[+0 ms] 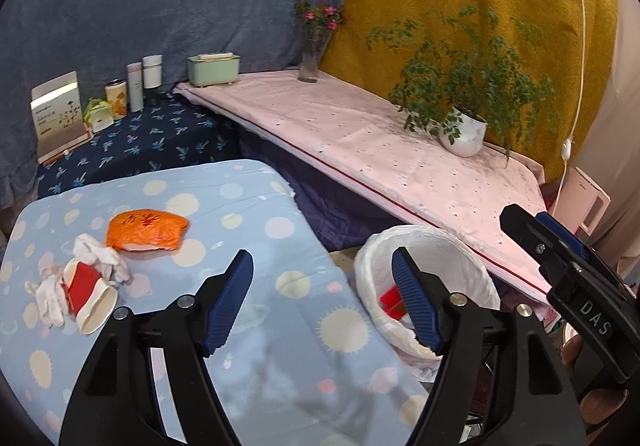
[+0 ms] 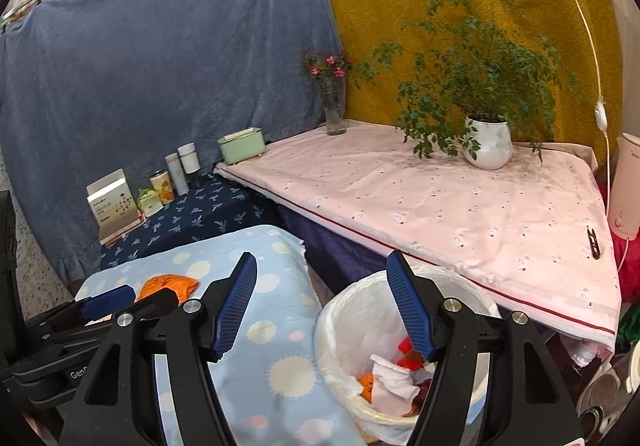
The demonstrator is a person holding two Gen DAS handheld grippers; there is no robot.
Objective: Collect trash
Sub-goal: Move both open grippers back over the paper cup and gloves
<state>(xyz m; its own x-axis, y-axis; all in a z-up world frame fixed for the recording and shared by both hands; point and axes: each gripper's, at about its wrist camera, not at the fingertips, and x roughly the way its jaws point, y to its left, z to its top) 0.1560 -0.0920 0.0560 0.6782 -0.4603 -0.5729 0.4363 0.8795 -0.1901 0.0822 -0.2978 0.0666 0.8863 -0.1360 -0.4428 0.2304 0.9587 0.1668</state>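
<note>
Jaws of both the left gripper [image 1: 322,300] and the right gripper [image 2: 322,304] stand wide with nothing between them. Behind, a blue curtain [image 2: 160,66] and a yellow one [image 2: 440,6] hang over a pink-covered table [image 2: 440,198] carrying a potted plant [image 2: 488,142] and a flower vase [image 2: 334,114]. Nearer, the dotted blue table [image 1: 260,206] holds the remaining trash — an orange wrapper [image 1: 146,230], white tissues [image 1: 100,252] and a crushed red-and-white cup [image 1: 90,294]. Between the tables sits the lined bin [image 2: 352,326], already holding scraps.
</note>
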